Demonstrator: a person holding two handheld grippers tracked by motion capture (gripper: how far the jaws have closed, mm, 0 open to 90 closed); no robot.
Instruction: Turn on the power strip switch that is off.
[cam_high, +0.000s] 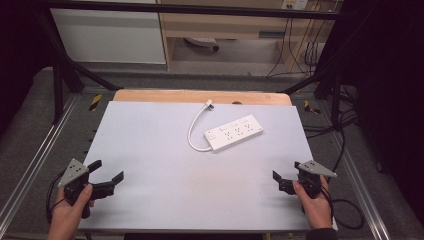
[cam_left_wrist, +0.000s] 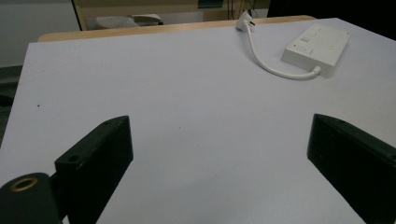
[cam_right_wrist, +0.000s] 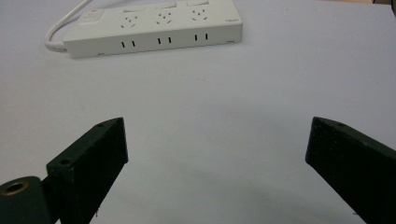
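**benchguy:** ok so what's on the table? I see a flat white plastic power strip with three socket groups, lying around the middle of the pale grey tabletop, a bit toward the far side and right of centre. Its short white cord loops off the left end and curls back to a white plug sitting right by the far wooden edge of the table.

**tinkerpaws:** yep, same. And both claws are well apart from it. The left gripper is held low at the near left corner, jaws spread wide, nothing between them. From the left gripper view you just get bare table between the jaws, with the strip off at the upper right.

**benchguy:** and the right gripper?

**tinkerpaws:** near right edge, a hand wrapped round the handle, jaws spread wide too, nothing pinched. In the right gripper view the strip lies straight ahead, long side facing the camera, sockets up, clear gap of table before it.

**benchguy:** so neither one touches the strip or cord.

**tinkerpaws:** right, both hover over the near edge.
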